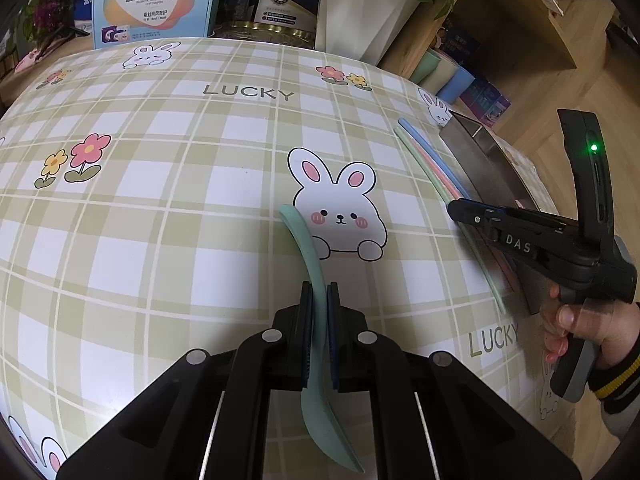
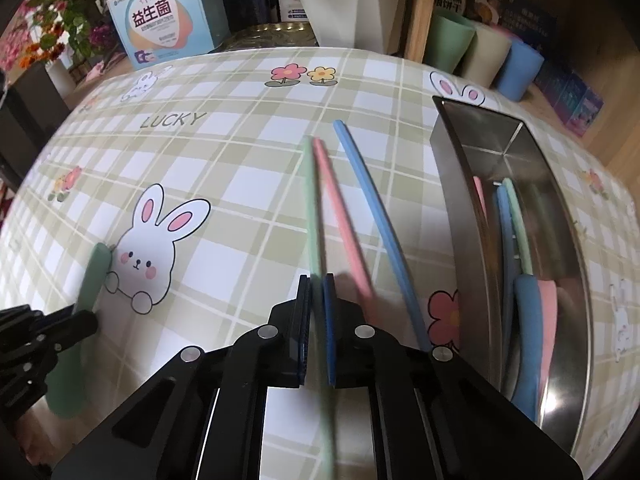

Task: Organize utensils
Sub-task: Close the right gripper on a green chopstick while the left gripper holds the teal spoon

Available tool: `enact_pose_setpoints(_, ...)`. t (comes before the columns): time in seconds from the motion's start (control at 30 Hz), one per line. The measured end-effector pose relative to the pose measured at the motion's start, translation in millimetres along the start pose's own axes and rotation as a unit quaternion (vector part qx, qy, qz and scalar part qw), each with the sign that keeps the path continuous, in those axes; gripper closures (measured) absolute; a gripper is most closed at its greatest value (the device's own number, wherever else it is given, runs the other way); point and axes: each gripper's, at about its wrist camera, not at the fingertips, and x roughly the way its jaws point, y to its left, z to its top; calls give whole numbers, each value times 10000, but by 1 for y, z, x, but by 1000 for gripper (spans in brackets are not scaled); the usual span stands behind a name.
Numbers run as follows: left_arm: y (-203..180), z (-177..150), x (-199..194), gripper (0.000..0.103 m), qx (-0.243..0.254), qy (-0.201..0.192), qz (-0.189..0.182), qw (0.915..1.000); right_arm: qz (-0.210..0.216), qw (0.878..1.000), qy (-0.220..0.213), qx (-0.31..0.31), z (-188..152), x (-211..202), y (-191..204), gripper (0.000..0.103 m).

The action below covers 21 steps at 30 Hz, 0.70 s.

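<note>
Blurred green chopstick [image 2: 313, 208] pinched in right gripper [image 2: 319, 280] fingers.

The counter [image 2: 240, 168] wears a green-and-white checked cloth printed with rabbits, flowers and the word LUCKY. Near its right edge stands a long steel tray [image 2: 452, 184]. Just beside the tray, on the cloth, lie a blue chopstick [image 2: 376, 220] and a pink chopstick [image 2: 340, 216] with a green chopstick [image 2: 312, 200] alongside, all roughly parallel to the tray. Along the far edge stand a printed box [image 2: 160, 20] and a white planter [image 1: 360, 12].
</note>
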Motion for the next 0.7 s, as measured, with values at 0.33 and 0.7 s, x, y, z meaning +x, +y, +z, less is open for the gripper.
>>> enact_pose_setpoints(0.33, 3, 1, -1, 96, -73, 22, -91, 9999, 90, 9993, -146, 324, -7, -4, -5, 97)
enact_pose_setpoints(0.7, -1, 2, -1, 96, -74, 38, 31, 10000, 367, 9978, -223, 501, -23, -13, -9, 98)
